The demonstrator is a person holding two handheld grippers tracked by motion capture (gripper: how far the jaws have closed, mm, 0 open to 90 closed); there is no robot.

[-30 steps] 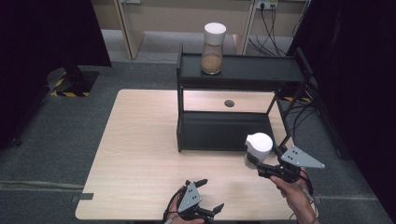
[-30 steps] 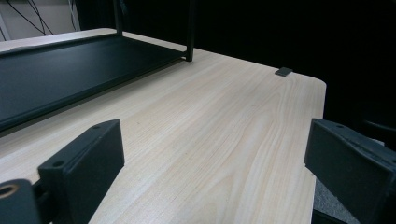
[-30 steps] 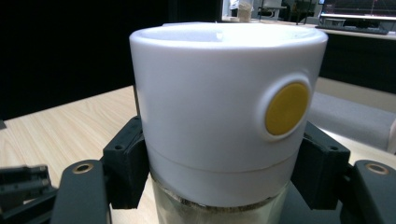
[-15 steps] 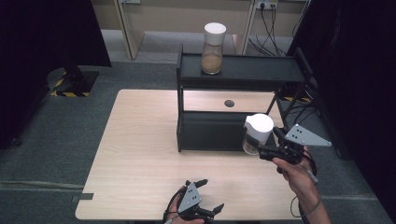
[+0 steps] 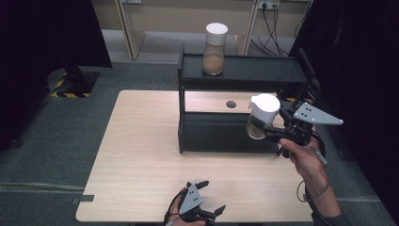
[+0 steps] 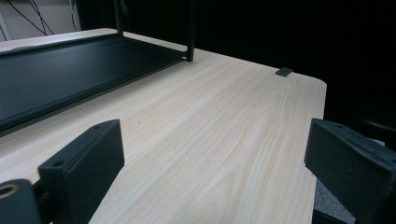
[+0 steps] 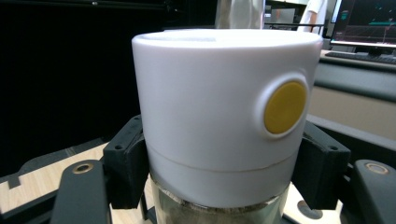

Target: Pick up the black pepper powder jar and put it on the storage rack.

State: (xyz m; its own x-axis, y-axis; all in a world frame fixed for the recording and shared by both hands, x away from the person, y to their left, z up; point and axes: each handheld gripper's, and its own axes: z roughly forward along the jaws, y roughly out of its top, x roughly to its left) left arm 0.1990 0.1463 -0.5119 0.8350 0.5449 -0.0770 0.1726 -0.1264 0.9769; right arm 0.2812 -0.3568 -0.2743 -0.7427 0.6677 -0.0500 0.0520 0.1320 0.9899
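A glass jar (image 5: pixel 261 117) with a white lid hangs in the air in front of the black shelf rack (image 5: pixel 240 73), at its right end. My right gripper (image 5: pixel 268 129) is shut on that jar just under the lid. In the right gripper view the white lid (image 7: pixel 219 107) with a yellow button (image 7: pixel 285 107) sits between the two black jaws. A second jar (image 5: pixel 215 43) with a white lid and brown contents stands on the rack's top shelf. My left gripper (image 5: pixel 211 197) rests open at the table's near edge; its fingers (image 6: pixel 88 163) stand wide apart over bare wood.
The light wooden table (image 5: pixel 141 155) holds the two-level rack toward its back right. A round hole (image 5: pixel 230 104) in the tabletop shows through the rack. Dark curtains flank both sides, and cables run along the floor behind.
My right gripper has lifted the jar from the table by the rack's lower right corner up to about mid-height of the rack. The left gripper has stayed where it was.
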